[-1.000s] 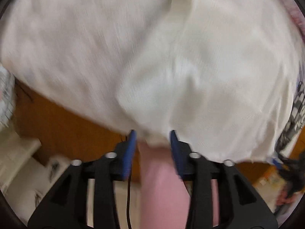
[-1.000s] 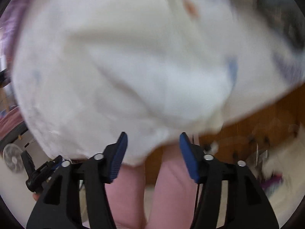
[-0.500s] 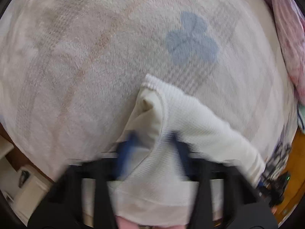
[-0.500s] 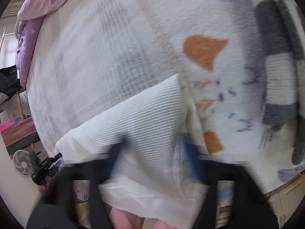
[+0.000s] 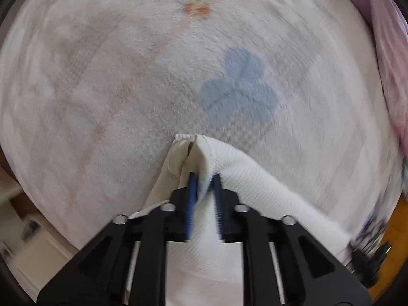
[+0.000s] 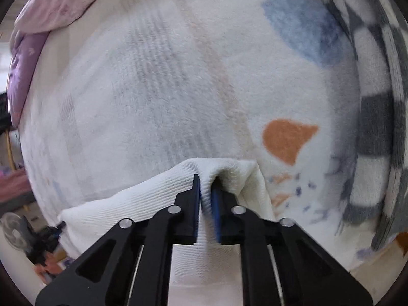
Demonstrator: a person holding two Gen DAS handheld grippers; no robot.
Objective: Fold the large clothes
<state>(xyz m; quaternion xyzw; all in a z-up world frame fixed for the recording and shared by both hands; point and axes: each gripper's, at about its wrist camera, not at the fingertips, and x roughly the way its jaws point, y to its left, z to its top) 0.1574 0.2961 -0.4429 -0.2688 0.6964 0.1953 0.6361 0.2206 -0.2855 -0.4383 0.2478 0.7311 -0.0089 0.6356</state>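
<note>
Now both claws grip the cream waffle-knit garment [image 5: 267, 191] over a white fleece blanket [image 5: 127, 81] spread on the bed. Left claw [image 5: 204, 178]: jaws narrow, just eased a little wider, with a bunched fold of the garment between the blue pads [image 5: 191, 193], whose grip looks loose (whether they press the cloth is hard to tell through the blur). That corner sits just below the blanket's blue leaf print [image 5: 239, 89]. Right claw [image 6: 205, 187]: jaws have just been closing and stand nearly together, pinching a ridge of the garment [image 6: 142, 199], which lies just below and left of the blanket's orange patch [image 6: 288, 137]. A purple quilt [image 6: 23, 63] lies at the blanket's far left edge.
</note>
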